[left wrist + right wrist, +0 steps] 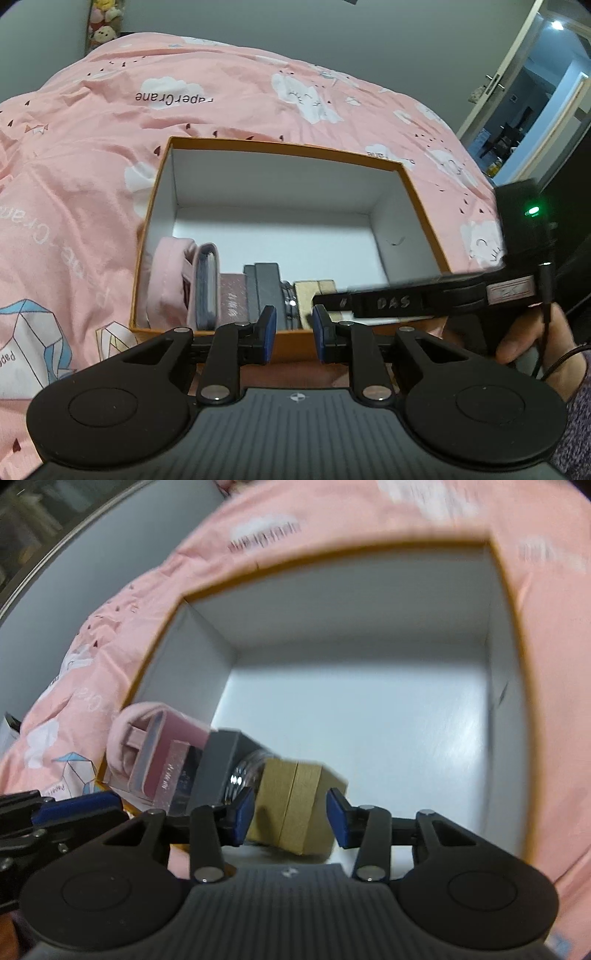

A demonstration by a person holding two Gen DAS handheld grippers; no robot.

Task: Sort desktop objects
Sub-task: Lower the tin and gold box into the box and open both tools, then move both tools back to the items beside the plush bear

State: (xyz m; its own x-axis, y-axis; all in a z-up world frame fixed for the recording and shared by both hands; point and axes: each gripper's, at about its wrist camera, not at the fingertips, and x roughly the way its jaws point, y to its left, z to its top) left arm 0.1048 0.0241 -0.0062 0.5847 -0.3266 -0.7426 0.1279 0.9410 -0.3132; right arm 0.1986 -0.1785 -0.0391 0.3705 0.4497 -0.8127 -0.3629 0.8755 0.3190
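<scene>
A: The gold box (295, 805) is down in the near end of the orange carton (332, 151), last in a row of stowed things.

B: What's beside it?

A: A round glass piece (242, 771) touches its left side, then a dark grey case (218, 760), a pink card pack (162, 771) and a pink pouch (166, 280) against the carton's left wall. The rest of the white floor is bare.

B: Does the right gripper (291, 818) hold the box?

A: No. Its blue pads straddle the box at medium width, with a gap showing on the right side.

B: And the left gripper (294, 328)?

A: Over the carton's near rim, jaws narrowly apart, nothing between them. All this sits on a pink bedspread (221, 92).
</scene>
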